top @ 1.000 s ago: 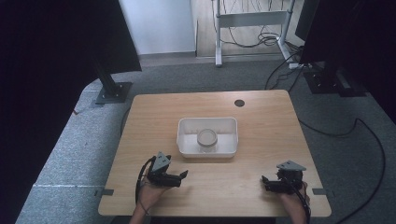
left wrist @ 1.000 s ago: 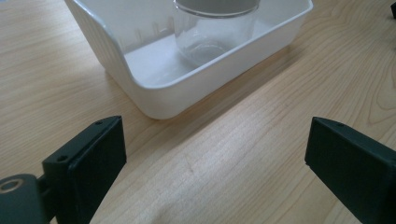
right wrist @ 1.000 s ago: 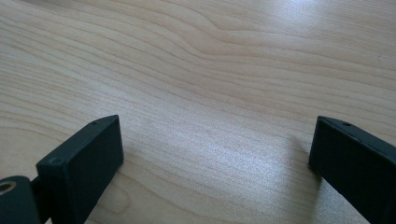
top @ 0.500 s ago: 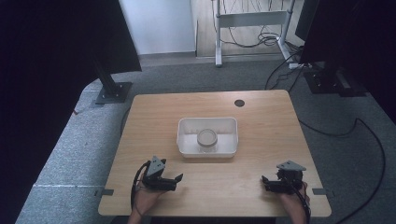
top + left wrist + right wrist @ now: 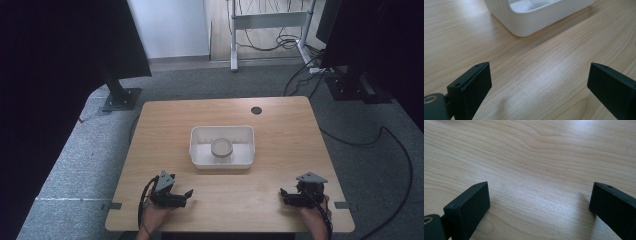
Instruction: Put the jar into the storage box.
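Left gripper [image 5: 187, 192], right gripper [image 5: 283, 193]: rested at the tabletop [image 5: 280, 125] near edge, fingers spread wide, nothing held; white tray [image 5: 196, 142] with round lidded container [image 5: 221, 148] kept central for reach.

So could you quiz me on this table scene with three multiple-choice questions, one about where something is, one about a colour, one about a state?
1. Where is the round container?
A. inside the white tray
B. by the table's far left corner
C. between the jaws of the left gripper

2. What colour are the jaws of the right gripper?
A. white
B. black
C. red

3. How do the left gripper's jaws stand?
A. shut on the tray
B. shut on nothing
C. wide open, holding nothing

Answers: 1 A, the high view shows it within the tray's walls. 2 B, both jaws look black. 3 C, bare wood lies between them.
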Available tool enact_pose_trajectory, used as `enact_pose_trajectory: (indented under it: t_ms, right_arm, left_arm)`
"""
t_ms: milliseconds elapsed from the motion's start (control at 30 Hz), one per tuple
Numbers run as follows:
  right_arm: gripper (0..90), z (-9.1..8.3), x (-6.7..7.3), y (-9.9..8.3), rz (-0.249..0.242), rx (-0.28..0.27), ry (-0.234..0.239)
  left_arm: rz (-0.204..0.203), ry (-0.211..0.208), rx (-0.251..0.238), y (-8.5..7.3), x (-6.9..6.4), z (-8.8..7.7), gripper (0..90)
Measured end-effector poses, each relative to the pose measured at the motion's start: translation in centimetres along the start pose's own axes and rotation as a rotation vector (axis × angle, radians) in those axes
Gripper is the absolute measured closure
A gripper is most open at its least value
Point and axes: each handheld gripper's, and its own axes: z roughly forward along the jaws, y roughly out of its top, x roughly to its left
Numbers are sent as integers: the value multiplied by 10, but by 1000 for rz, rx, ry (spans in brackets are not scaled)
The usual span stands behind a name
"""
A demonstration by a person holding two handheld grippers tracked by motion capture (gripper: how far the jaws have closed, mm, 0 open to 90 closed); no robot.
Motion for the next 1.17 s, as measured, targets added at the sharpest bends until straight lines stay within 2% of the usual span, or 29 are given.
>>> enact_pose_trajectory:
  t_ms: [200,500,633,1000,1167]
  right_arm:
    - [25,0,0,0,0,0,0]
    - [25,0,0,0,0,0,0]
    - [25,0,0,0,0,0,0]
    - [25,0,0,0,0,0,0]
    - [25,0,0,0,0,-1,0]
  left_arm:
    - [-8,2,14,-4,2,1,51]
    - [-14,7,71,-11,3,7,51]
    - [-17,4,80,-11,4,8,53]
    - [-10,8,149,-10,4,13,55]
    - [0,15,154,-10,3,13,52]
